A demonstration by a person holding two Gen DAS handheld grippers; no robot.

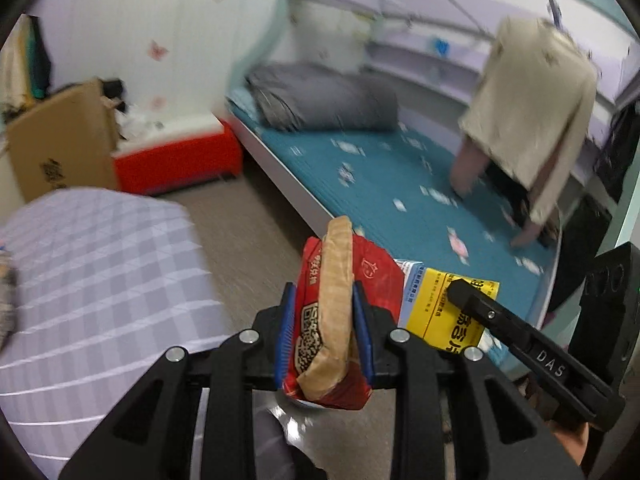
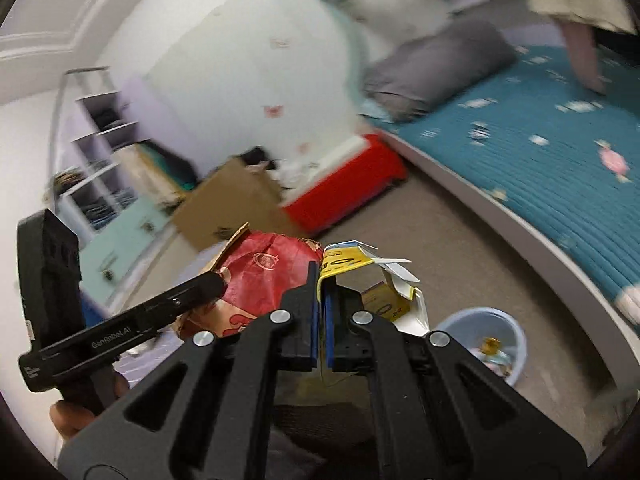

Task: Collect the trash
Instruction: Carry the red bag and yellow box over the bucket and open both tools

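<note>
My left gripper (image 1: 324, 320) is shut on a crushed red and tan paper carton (image 1: 332, 320), held in the air above the floor. The carton also shows in the right wrist view (image 2: 260, 276), with the left gripper's body to its left. My right gripper (image 2: 322, 308) is shut on a torn yellow and white paper box (image 2: 348, 264). That box also shows in the left wrist view (image 1: 452, 312), just right of the carton, with a right finger (image 1: 520, 332) across it. A pale blue waste bin (image 2: 484, 340) with some trash inside stands on the floor below right.
A bed with a teal cover (image 1: 400, 184) and grey pillow (image 1: 320, 100) runs along the right. A cardboard box (image 1: 60, 144) and a red-and-white box (image 1: 176, 156) stand by the wall. A checked lilac cloth (image 1: 92, 272) lies at left. A shelf unit (image 2: 100, 152) stands far left.
</note>
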